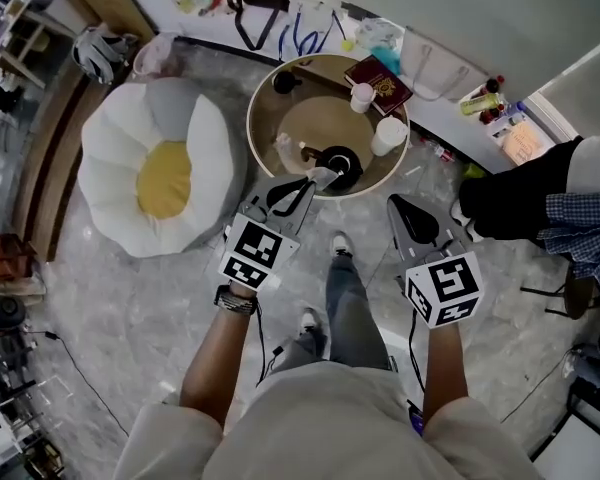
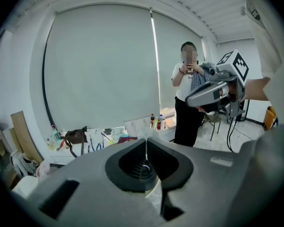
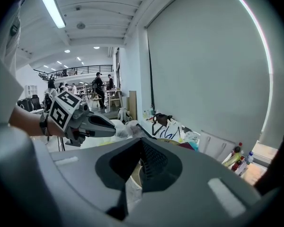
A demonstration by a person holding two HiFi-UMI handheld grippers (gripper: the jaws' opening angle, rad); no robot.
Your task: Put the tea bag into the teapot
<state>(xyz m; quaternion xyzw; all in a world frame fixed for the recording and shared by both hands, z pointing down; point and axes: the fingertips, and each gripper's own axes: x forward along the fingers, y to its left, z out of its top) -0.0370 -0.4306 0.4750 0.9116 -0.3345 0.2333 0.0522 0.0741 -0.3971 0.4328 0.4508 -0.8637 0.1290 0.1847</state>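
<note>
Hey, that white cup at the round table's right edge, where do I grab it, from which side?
I'd take the white cup across its round wall, near the top, coming in from the right edge of the round table with the right tongs. It stands upright by that edge, and the teapot stands to its left.

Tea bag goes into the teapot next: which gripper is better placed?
Left. The left gripper is shut on the white tea bag beside the black teapot; the right gripper is shut, empty, farther back.
</note>
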